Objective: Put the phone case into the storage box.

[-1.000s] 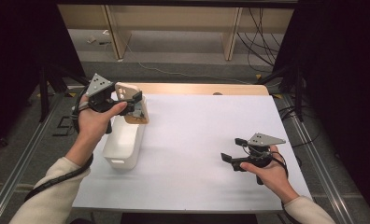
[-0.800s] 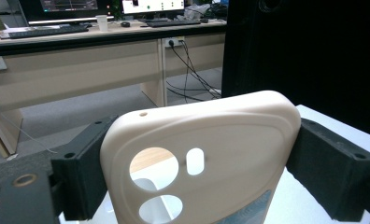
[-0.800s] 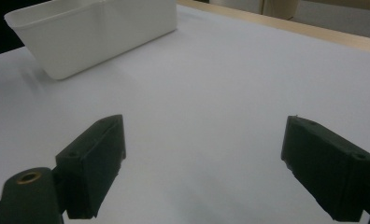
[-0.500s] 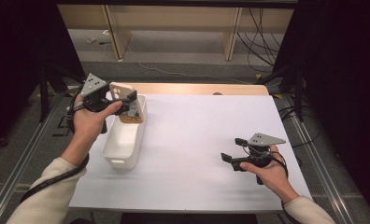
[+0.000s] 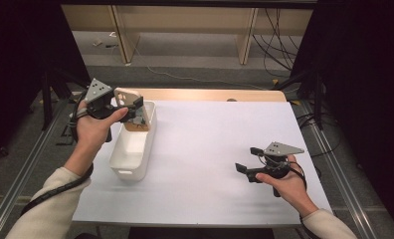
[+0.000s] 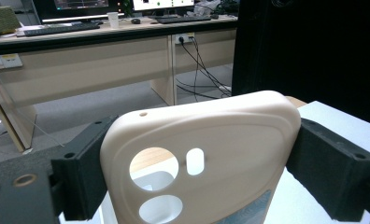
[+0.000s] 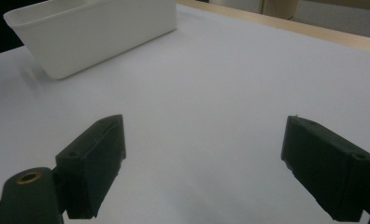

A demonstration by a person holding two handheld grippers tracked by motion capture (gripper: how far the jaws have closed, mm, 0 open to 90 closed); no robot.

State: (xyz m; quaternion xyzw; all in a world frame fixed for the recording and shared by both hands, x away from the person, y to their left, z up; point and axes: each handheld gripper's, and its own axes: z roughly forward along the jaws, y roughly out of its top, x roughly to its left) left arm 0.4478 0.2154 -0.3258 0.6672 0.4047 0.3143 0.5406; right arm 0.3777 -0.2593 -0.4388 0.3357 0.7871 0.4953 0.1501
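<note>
White table's bin (image 5: 134, 152) sits under gripped phone case (image 6: 206, 158).

The right tongs (image 7: 202, 168) stood wide apart with nothing between them, low over the white counter (image 7: 211, 88). A white plastic bin (image 7: 99, 32) stood farther off.

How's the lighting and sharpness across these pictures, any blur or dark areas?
High view: white table bright, surroundings nearly black. Left gripper view: the beige phone case close and slightly soft, desks behind clearer. Right gripper view: jaws dark, white bin evenly lit, little glare.
</note>
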